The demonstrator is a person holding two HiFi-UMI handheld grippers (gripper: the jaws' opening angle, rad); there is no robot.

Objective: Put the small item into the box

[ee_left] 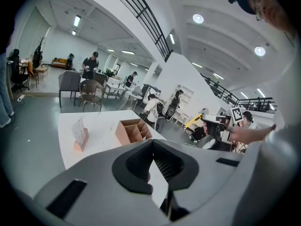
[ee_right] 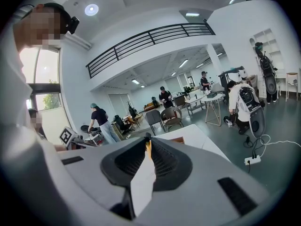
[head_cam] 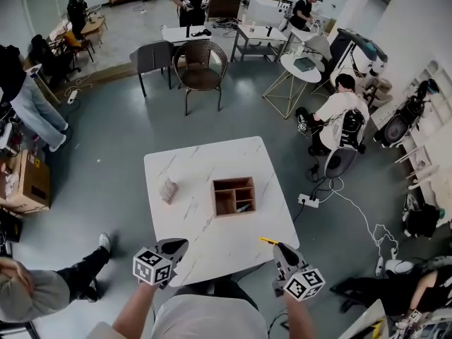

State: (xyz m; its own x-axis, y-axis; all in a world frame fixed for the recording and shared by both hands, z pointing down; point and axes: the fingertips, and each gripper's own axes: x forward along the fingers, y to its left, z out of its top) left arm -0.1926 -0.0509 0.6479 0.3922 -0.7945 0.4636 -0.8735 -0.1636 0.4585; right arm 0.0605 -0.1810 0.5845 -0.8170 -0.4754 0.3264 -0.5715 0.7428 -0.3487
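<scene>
The wooden box [head_cam: 234,195] with open compartments stands right of the middle of the white marble table [head_cam: 198,162]. The small item [head_cam: 168,190], a pale pinkish packet, sits upright on the table to the left of the box, apart from it. In the left gripper view the box [ee_left: 133,131] and the small item [ee_left: 80,134] lie ahead. My left gripper [head_cam: 176,244] [ee_left: 153,144] hovers at the table's near edge, jaws shut and empty. My right gripper [head_cam: 277,246] [ee_right: 148,140] is over the near right corner, jaws shut, with a thin yellow sliver at the tips.
Chairs [head_cam: 200,66], other tables [head_cam: 300,66] and several people [head_cam: 337,115] fill the room beyond the table. A cardboard carton [head_cam: 28,182] sits on the floor at the left. A power strip and cables [head_cam: 308,200] lie on the floor right of the table.
</scene>
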